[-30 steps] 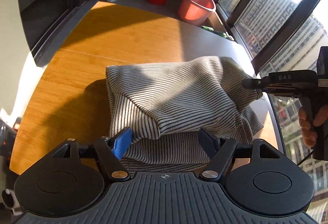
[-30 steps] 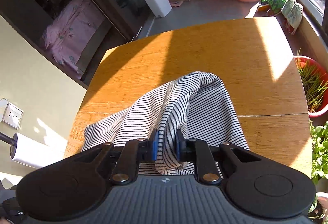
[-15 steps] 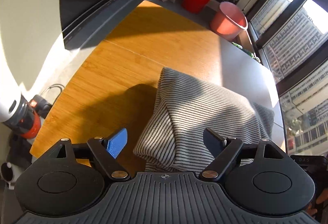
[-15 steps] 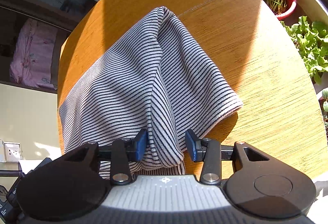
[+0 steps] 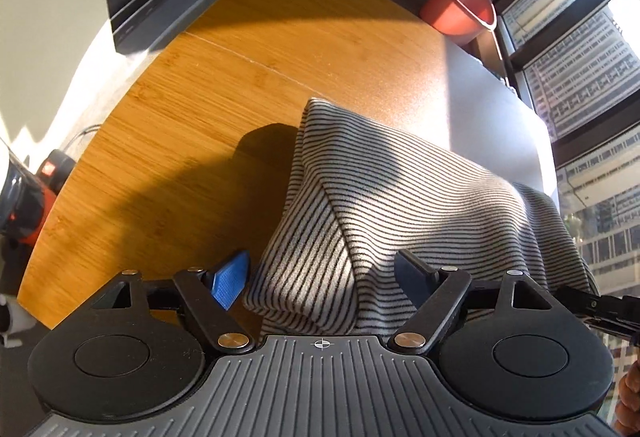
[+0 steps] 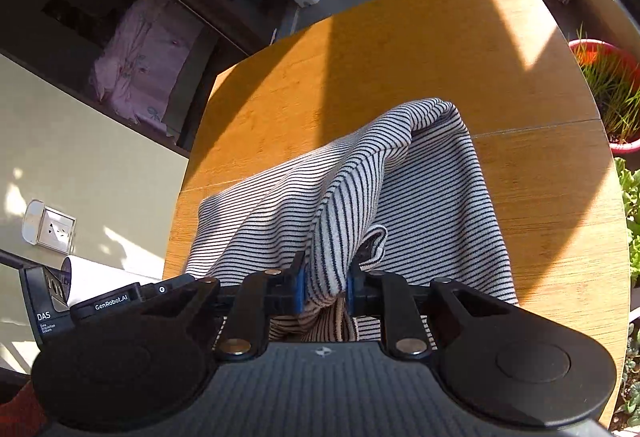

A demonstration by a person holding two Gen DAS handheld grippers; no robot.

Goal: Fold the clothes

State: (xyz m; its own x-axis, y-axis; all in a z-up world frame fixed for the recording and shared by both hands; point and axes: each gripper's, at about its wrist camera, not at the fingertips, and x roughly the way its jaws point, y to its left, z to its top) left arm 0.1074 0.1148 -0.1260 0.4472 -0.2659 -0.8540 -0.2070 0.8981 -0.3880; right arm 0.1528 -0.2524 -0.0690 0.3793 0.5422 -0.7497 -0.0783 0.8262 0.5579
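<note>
1. Striped knit, the shirt (image 5: 420, 205) is lying half-folded on the wooden counter (image 5: 240, 85), one end bunched and lifted toward the right gripper (image 6: 323, 289).
2. Right jaws have just been closing and are now pinching a raised ridge of the shirt between the blue pads; the cloth is hanging taut from that pinch.
3. Left gripper (image 5: 320, 277) is standing wide open, its jaws straddling the near folded corner without pressing on it; the corner is lying just ahead of and between the fingers.
4. The shirt's long axis is running across the left view, from that near corner up toward the window side, so the free corner is sitting nearer the left gripper than the right.
5. Judging from this, the next fold is depending on the left jaws closing on that corner while the right is keeping the ridge up.
6. Only the left view is showing the diagonal folded flap and the corner's edge; only the right view is showing the pinch itself and the layers tucked under it.
</note>
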